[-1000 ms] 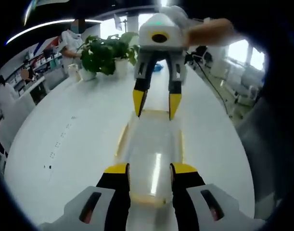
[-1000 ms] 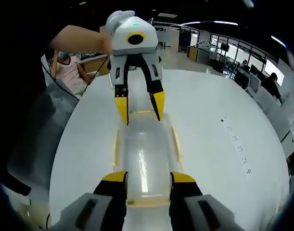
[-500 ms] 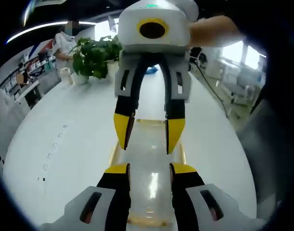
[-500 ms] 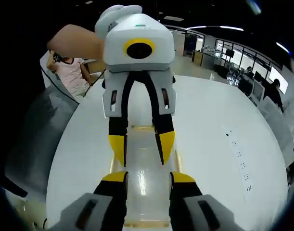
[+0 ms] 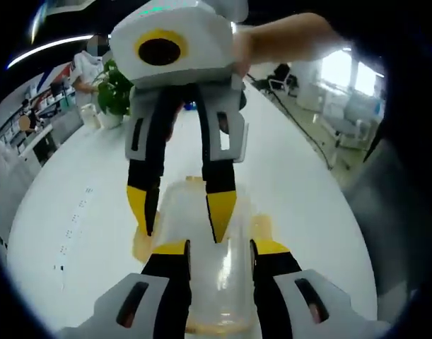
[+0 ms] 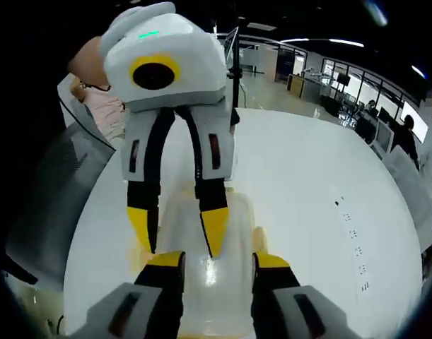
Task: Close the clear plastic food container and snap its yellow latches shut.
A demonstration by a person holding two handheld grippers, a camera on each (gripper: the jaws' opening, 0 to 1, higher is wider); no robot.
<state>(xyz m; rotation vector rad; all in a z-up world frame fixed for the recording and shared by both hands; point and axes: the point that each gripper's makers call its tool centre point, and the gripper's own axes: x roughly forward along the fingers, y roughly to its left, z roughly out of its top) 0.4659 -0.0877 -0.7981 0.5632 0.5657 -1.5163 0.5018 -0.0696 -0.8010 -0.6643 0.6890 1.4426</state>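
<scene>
The clear plastic container [image 5: 189, 201] lies lengthwise on the white table [image 5: 67, 212], with yellow latches [image 5: 262, 227] along its sides. My left gripper [image 5: 221, 248] is open, its yellow-tipped jaws spread above the near end of the lid. My right gripper [image 5: 180, 212] faces it from the far end, open, with its fingertips [image 5: 221, 214] down on the lid. In the right gripper view the same container [image 6: 233, 212] runs away from my right gripper [image 6: 218, 260]. There my left gripper [image 6: 178, 229] stands open over it, beside a yellow latch [image 6: 259, 237]. A hand holds each gripper.
A potted plant [image 5: 115, 90] stands at the far left of the table, with people beyond it. A grey chair [image 5: 392, 212] sits off the table's right side. In the right gripper view a grey chair [image 6: 49, 205] and a seated person [image 6: 102, 106] are at the left.
Both grippers have come much closer together along the container. Each now looms large in the other's view, with fingertips near the middle of the lid.
</scene>
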